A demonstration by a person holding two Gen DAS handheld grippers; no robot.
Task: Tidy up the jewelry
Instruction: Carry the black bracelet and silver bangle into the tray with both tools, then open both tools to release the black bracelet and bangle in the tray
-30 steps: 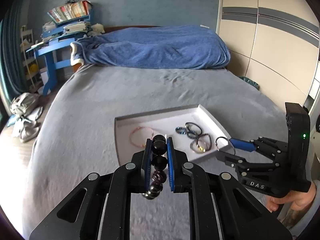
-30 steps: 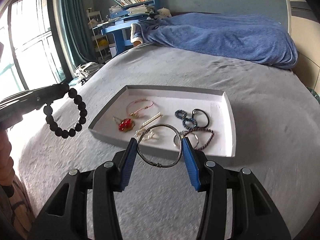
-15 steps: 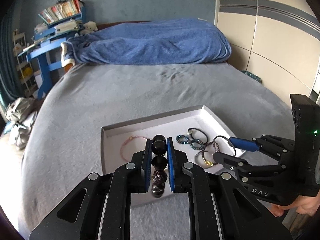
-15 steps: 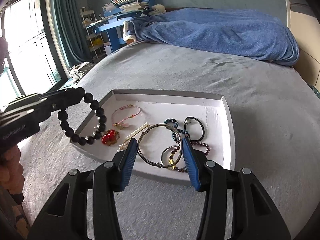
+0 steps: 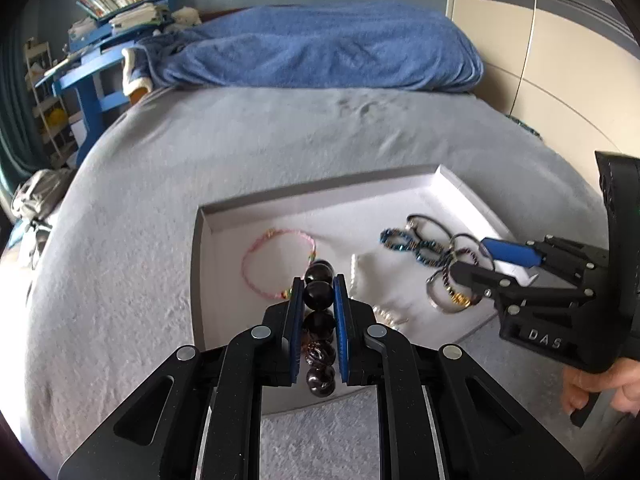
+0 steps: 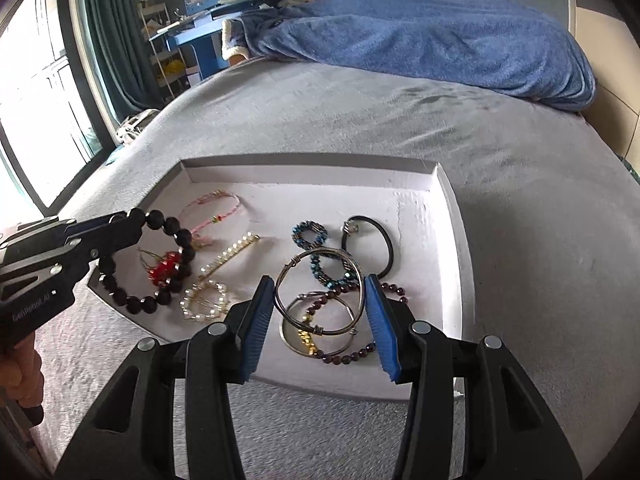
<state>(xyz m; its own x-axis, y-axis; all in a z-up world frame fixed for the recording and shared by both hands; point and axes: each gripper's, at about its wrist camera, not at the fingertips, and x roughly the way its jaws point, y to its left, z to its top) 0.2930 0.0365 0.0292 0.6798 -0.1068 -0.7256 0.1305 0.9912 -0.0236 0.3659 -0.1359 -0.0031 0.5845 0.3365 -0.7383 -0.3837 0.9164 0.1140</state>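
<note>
Bed (image 6: 400, 120), grey cover, carrying one white tray (image 6: 448, 216); holdings left to right.

1. Bead bracelet (image 6: 140, 302), one. Large dark round beads on a cord. Judged fairly heavy for its size, limp between beads, each bead hard and slick. Held by the left hand-held gripper (image 5: 318, 300), its pads closed on a bead at the top of the loop; the rest hangs free over the tray's left near corner. Best taken across a single bead, as now.

2. Pink cord bracelet (image 6: 218, 210), one. Thin, soft, very light; lies flat at the tray's left rear. Pinch the cord itself.

3. Red-beaded piece (image 6: 164, 270), one, seen through the hanging loop. Type unclear; looks delicate.

4. Pearl strip (image 6: 230, 252), one, and a pearl loop (image 6: 204, 300), one, just beside it. Judged fragile; grip lightly.

5. Blue beaded chain (image 6: 320, 256), one, partly under the bangle.

6. Wire bangle (image 6: 320, 292), one. Stiff metal ring, light, smooth and liable to slip or spring out. The right hand-held gripper (image 6: 320, 312) grips it across its width, both pads on the rim, above the tray's middle pile.

7. Silver ring bangle with gold charm (image 6: 316, 332), one, lying in the tray below.

8. Garnet-coloured bead strand (image 6: 360, 354), one. Small beads, limp.

9. Black band (image 6: 384, 240), one, with metal clasp. Elastic, soft, easy to pinch.

Hand-held grippers: two. Trays: one.
</note>
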